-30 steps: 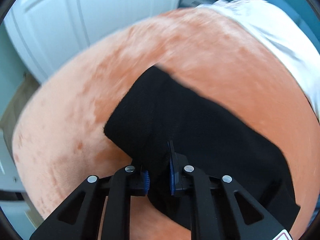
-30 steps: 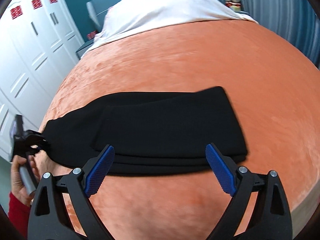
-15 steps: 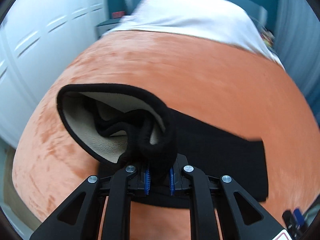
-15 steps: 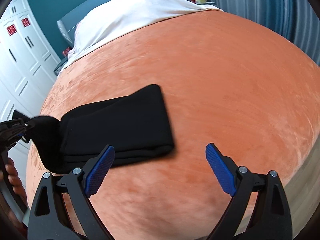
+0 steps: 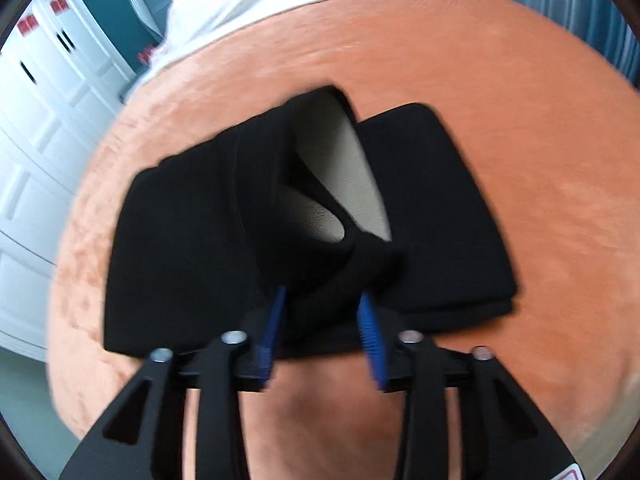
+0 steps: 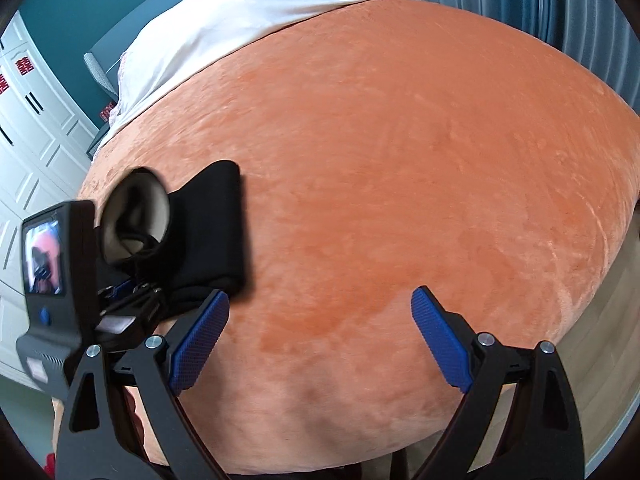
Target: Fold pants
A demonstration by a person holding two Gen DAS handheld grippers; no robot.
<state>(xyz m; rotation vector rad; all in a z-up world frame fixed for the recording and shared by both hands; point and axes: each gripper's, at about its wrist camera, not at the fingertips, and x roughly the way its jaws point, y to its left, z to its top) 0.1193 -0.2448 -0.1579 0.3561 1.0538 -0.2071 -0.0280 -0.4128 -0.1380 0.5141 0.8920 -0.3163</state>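
The black pants [image 5: 180, 240] lie folded on the orange bed cover [image 5: 520, 100]. The waistband end with its pale lining [image 5: 344, 168] stands up over the folded stack. My left gripper [image 5: 322, 332] has its blue pads spread apart, with black fabric of the waistband end lying between them. In the right wrist view the pants [image 6: 216, 224] sit at the left, with the left gripper's body and screen [image 6: 56, 280] in front of them. My right gripper [image 6: 320, 340] is open and empty, over bare cover to the right of the pants.
A white sheet [image 6: 224, 24] covers the head of the bed. White wardrobe doors [image 5: 36, 128] stand to the left. A teal wall and grey curtains [image 6: 520, 0] lie beyond. The bed's edge drops off at the right [image 6: 600, 280].
My left gripper has carried the waistband end over the folded stack and its jaws have opened from shut. My right gripper has drifted right, away from the pants.
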